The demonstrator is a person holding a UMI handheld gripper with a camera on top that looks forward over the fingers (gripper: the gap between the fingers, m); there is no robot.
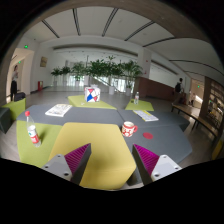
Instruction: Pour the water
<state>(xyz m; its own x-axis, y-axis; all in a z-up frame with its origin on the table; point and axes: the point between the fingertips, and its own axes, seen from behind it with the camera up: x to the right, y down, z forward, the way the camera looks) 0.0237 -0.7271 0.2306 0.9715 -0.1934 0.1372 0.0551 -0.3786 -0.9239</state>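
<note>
Tongs [110,168] at bottom centre of frame, spread wide, nothing between them; magenta pads [147,158] face each other across an open gap. They hang above the near edge of the bench [170,138], grey with yellow-green panels.

Task items as judged: a small red-and-white patterned cup [129,128] sits right of centre, just beyond the right finger. A slim bottle with a red label [33,131] stands upright at left of frame, well apart from the cup. Which one holds the water cannot be told.

Other items: a white box with red and blue marks [92,94] at upper centre, flat papers [58,110] upper left, a row of plants [100,70] behind.

Step in hand, judged: approach for the first grasp; no pouring begun. To do it well: swing left toward the bottle, keep the tongs wide until the body sits squarely between the pads, close below the label's midline so it stays upright, then carry it to the cup and tilt slowly over the rim.
</note>
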